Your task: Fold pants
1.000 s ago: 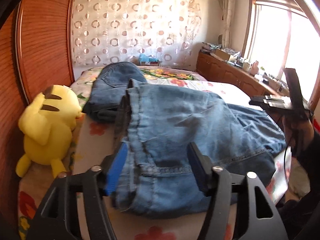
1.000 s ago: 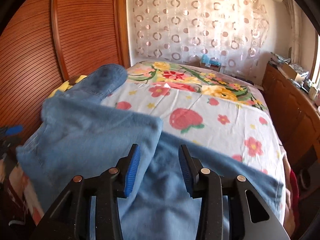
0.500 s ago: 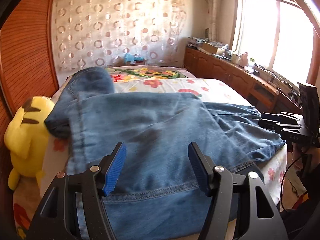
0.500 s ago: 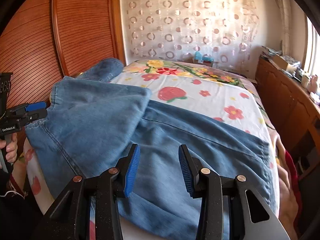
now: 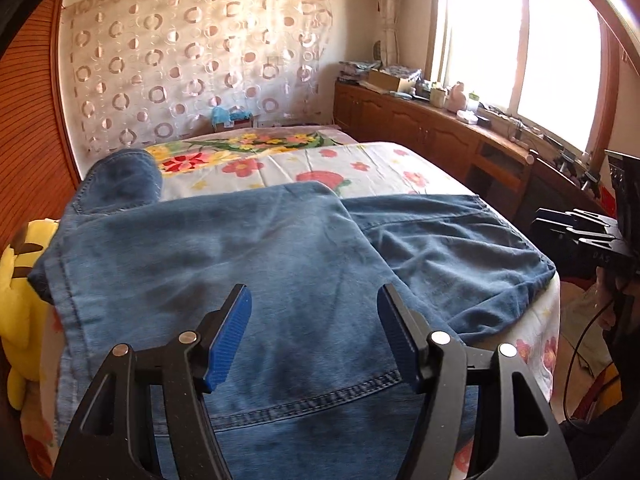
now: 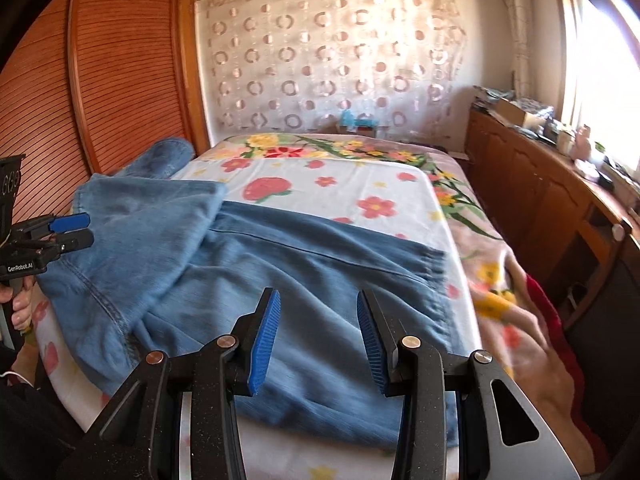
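Blue jeans [image 5: 248,252] lie across the flowered bed [image 5: 380,160], one part folded over the other, its edge running diagonally [image 6: 192,240]. My left gripper [image 5: 314,320] hovers open over the folded layer near the stitched seam, with nothing between its blue pads [image 5: 228,336]. My right gripper [image 6: 318,320] stands open above the lower denim layer [image 6: 320,272], also with nothing in it. Each gripper shows in the other view: the right gripper [image 5: 576,232] at the bed's right side, the left gripper [image 6: 68,232] at the left side, with a hand [image 6: 20,308] on its grip.
A yellow plush toy [image 5: 20,280] lies at the bed's left edge beside slatted wooden doors [image 6: 120,80]. A second dark denim bundle [image 5: 120,180] sits near the head end. A wooden sideboard [image 5: 440,132] with clutter runs under the window. A blanket [image 6: 520,320] hangs off the right side.
The lifted denim layer that stood between my left jaws has come down flat over the jeans. Both grippers have drawn back from the cloth, and both views have swung right.
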A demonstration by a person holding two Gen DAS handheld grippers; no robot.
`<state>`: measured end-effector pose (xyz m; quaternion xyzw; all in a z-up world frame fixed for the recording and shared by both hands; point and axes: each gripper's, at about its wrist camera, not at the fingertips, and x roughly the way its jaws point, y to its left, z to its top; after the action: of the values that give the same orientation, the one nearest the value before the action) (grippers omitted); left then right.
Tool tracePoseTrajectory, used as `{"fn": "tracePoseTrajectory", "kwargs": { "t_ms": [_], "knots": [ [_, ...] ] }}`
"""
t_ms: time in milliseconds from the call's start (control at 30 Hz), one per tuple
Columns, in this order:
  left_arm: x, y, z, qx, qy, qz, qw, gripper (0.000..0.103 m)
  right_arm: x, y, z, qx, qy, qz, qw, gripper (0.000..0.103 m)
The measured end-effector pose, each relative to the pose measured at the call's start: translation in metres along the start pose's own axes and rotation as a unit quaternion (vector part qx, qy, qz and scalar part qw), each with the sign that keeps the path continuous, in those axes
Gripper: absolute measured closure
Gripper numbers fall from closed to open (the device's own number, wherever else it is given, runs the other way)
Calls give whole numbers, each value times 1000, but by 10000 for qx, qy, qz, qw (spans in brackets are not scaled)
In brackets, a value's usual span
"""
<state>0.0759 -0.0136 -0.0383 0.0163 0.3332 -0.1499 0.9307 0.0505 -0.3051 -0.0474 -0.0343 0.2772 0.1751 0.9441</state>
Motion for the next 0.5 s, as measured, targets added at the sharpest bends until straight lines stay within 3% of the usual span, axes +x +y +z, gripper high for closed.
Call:
{"fn": "tracePoseTrajectory", "kwargs": {
  "t_ms": [267,500],
  "knots": [
    [22,-24,-5,166,229,-141,9995,36,-11,-34,-24,231,190,-324,9990,55],
    [49,-34,-23,205,684,-198,9972,31,-9,-64,-43,477,462,-604,9960,54]
  ]
}}
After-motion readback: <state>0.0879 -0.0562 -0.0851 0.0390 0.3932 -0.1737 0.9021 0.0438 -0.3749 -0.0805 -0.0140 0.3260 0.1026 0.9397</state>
